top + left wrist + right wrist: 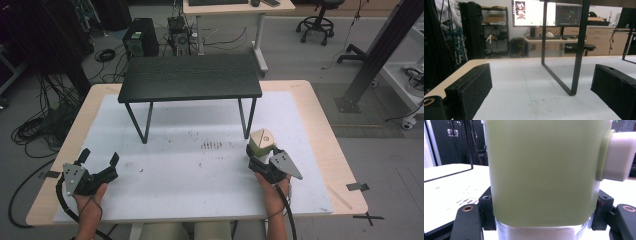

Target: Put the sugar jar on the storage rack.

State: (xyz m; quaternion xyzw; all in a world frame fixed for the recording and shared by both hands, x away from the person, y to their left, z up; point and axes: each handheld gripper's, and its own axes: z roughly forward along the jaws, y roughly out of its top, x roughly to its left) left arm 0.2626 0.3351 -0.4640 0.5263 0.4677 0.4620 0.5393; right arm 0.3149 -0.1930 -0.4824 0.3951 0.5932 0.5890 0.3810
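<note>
While the left gripper (98, 159) sits with jaws spread wide and nothing between them, the right gripper (261, 159) is clamped on an olive-green squarish container with a clear base (541, 170), standing upright at the white mat's (190, 175) right side, its off-white spout (620, 156) sticking out sideways.

Dim, even overhead light (the close green surface blurred).

The white worktop (190, 170) lies open before the black stand (190, 77); its legs probably leave passable room beneath.
</note>
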